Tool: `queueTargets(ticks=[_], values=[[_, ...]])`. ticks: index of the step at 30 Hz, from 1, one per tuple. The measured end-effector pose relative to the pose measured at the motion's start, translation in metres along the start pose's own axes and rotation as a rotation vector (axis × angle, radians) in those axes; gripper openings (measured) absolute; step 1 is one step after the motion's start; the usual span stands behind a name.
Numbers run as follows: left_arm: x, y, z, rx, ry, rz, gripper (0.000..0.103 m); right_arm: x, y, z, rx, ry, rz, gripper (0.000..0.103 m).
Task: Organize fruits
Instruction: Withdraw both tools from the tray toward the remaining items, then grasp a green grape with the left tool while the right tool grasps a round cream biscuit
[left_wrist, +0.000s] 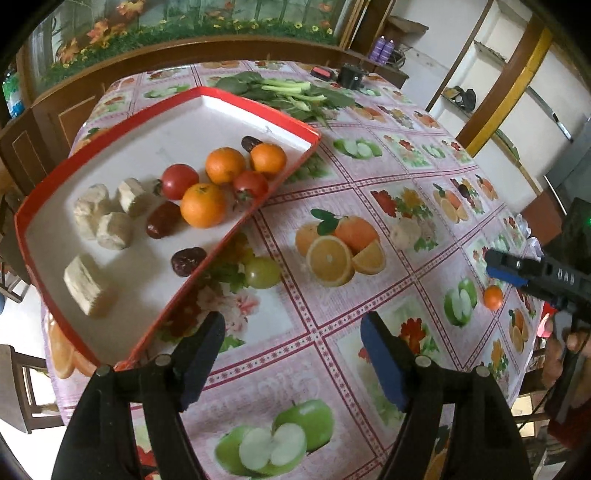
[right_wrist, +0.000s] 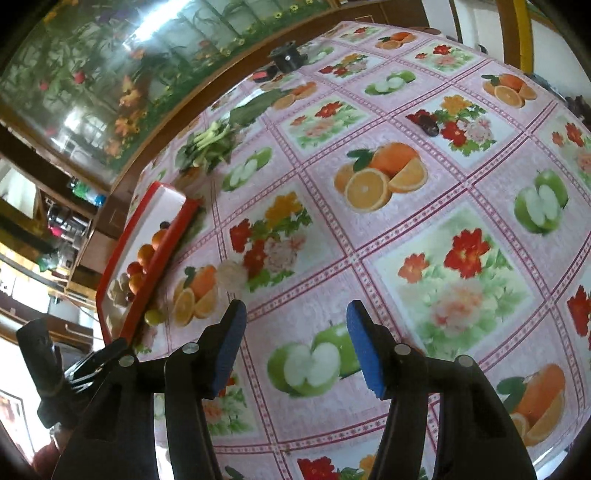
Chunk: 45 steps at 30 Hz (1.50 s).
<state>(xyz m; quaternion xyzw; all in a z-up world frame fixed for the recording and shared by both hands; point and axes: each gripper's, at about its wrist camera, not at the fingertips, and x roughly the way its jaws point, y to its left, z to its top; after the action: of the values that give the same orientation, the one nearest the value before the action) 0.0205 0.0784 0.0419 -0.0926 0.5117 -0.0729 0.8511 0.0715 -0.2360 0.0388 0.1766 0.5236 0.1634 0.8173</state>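
Your left gripper (left_wrist: 291, 354) stands open over the fruit-print tablecloth (left_wrist: 369, 295), nothing between its pads. Your right gripper (right_wrist: 295, 347) is likewise open and empty. Just beyond, a green grape (left_wrist: 262, 272) sits beside the red tray (left_wrist: 236, 225). Inside the tray: oranges (left_wrist: 204, 205), tomatoes (left_wrist: 179, 181), dates (left_wrist: 162, 219), pale blocks (left_wrist: 114, 229). One small orange (left_wrist: 493, 297) lies loose at right. Leafy greens (left_wrist: 284, 92) lie farthest.
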Motion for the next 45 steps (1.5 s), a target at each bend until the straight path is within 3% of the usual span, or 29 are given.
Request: queueTargets(ticks=[8,17,20,27,29,30,34,45], values=[[0.018,0.014,0.018,-0.091,0.004,0.012,0.078,0.036,0.041,-0.014,-0.130,0.067,0.002,0.056],[0.036,0.004,0.023,-0.015,0.025,0.072,0.077,0.064,0.073,-0.002,-0.257,0.061,-0.070,0.056],[0.039,0.001,0.026,0.000,0.028,0.080,0.077,0.073,0.076,0.004,-0.283,0.056,-0.108,0.050],[0.044,-0.001,0.026,0.033,0.034,0.153,0.053,0.091,0.081,0.013,-0.286,0.058,-0.155,0.041],[0.044,0.000,0.026,0.039,0.033,0.170,0.041,0.095,0.088,0.013,-0.326,0.047,-0.190,0.041],[0.044,0.001,0.026,0.038,0.036,0.170,0.027,0.097,0.092,0.012,-0.344,0.044,-0.209,0.040],[0.044,-0.001,0.025,0.030,0.047,0.138,0.027,0.104,0.102,0.006,-0.458,0.015,-0.302,0.030],[0.040,-0.005,0.016,0.018,0.052,0.095,0.027,0.092,0.087,0.004,-0.397,0.028,-0.247,0.030]])
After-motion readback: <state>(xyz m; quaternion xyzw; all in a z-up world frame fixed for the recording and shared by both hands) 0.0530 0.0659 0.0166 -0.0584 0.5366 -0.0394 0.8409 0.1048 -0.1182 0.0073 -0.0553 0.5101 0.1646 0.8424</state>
